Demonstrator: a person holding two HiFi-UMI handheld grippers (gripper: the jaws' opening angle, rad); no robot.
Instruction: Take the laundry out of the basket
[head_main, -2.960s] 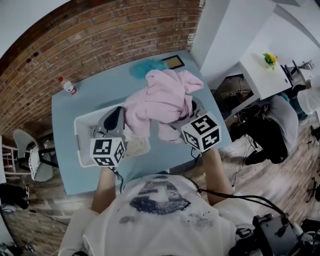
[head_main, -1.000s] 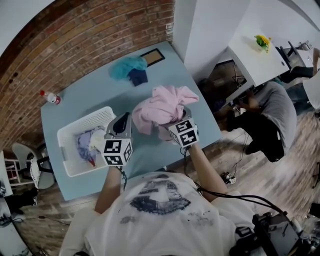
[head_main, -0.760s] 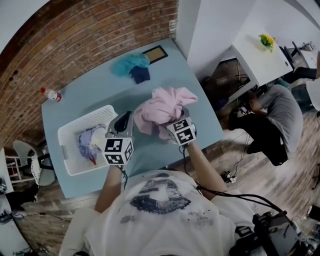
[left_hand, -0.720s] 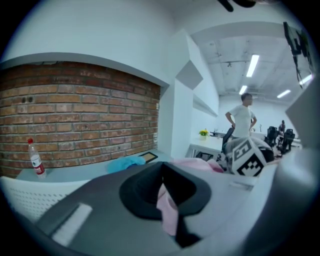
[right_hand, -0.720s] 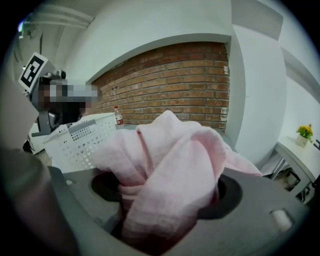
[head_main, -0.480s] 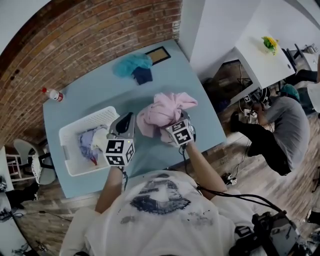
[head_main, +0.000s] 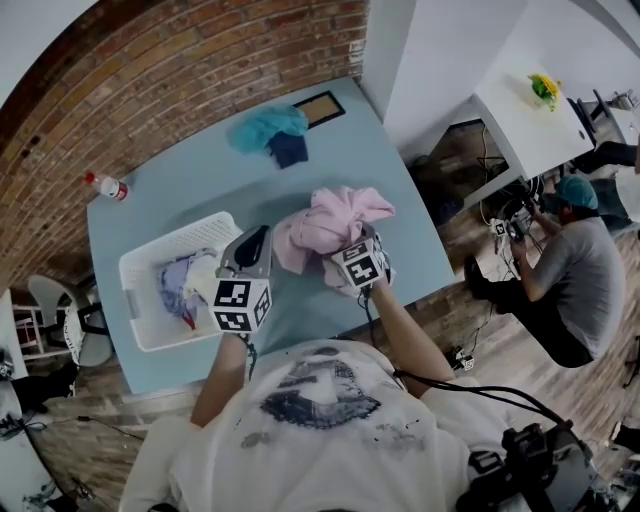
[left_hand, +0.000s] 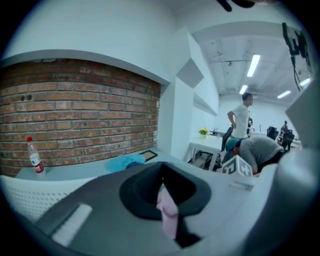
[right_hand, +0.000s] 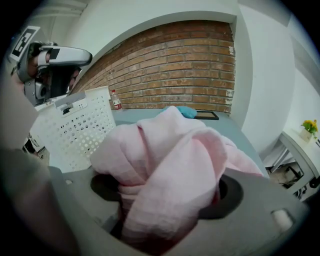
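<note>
The pink garment (head_main: 335, 218) is bunched between the jaws of the right gripper (head_main: 345, 250), which clamp wide around the thick wad as it bulges up and forward. The left gripper (head_main: 256, 245) pinches a thin strip of it in nearly closed jaws. Both forearms reach forward side by side over the table (head_main: 200, 180). The basket (head_main: 128, 300) sits left of the left gripper.

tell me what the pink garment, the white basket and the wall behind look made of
The pink garment: soft matte cloth, probably cotton; faint grid weave and loose folds show. The white basket: rigid plastic by its look, smooth walls punched with rows of holes. The wall: bare red brick, matte, pale mortar lines between courses.
</note>
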